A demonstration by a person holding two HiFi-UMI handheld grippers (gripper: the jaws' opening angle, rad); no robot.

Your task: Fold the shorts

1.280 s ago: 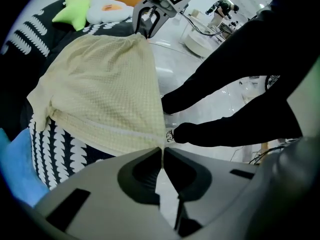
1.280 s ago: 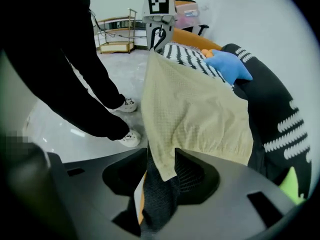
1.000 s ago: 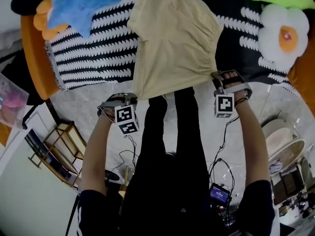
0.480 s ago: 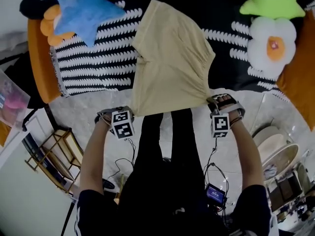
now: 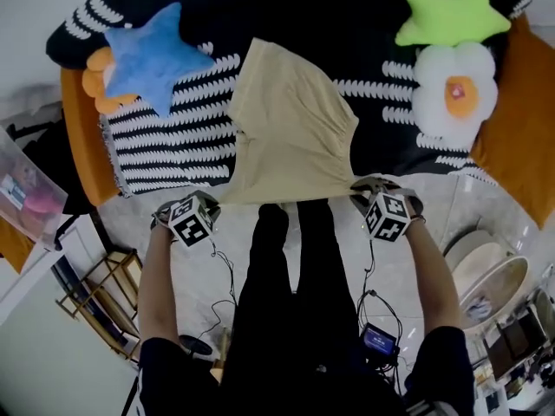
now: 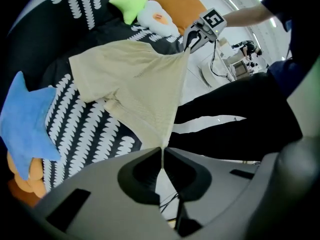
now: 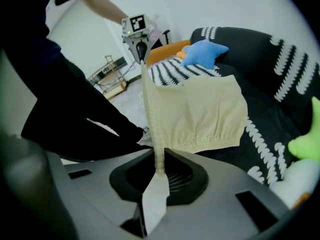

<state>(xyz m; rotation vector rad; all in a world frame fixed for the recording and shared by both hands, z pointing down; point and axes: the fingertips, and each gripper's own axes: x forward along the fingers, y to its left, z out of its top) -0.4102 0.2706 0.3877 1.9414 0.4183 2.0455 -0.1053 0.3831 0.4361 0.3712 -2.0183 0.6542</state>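
Pale yellow shorts (image 5: 290, 137) are stretched taut between my two grippers, and their far part lies over the black-and-white blanket (image 5: 165, 146). My left gripper (image 5: 212, 208) is shut on the near left corner. In the left gripper view the cloth (image 6: 135, 79) runs straight into the closed left gripper (image 6: 161, 156). My right gripper (image 5: 357, 189) is shut on the near right corner. The right gripper view shows the shorts' edge (image 7: 200, 109) pinched in the right gripper (image 7: 159, 166), with a white label hanging below. Each gripper view shows the other gripper at the far corner.
A blue star cushion (image 5: 156, 59), a green star cushion (image 5: 451, 11) and a white egg-shaped cushion (image 5: 455, 94) lie on the sofa around the shorts. The person's black-clad legs (image 5: 286, 276) stand between the grippers. A wooden rack (image 5: 104, 293) and cables are on the floor.
Both grippers have risen with the shorts' near edge and rolled at the wrist. The shorts now hang more lifted off the blanket, still gripped at both corners.
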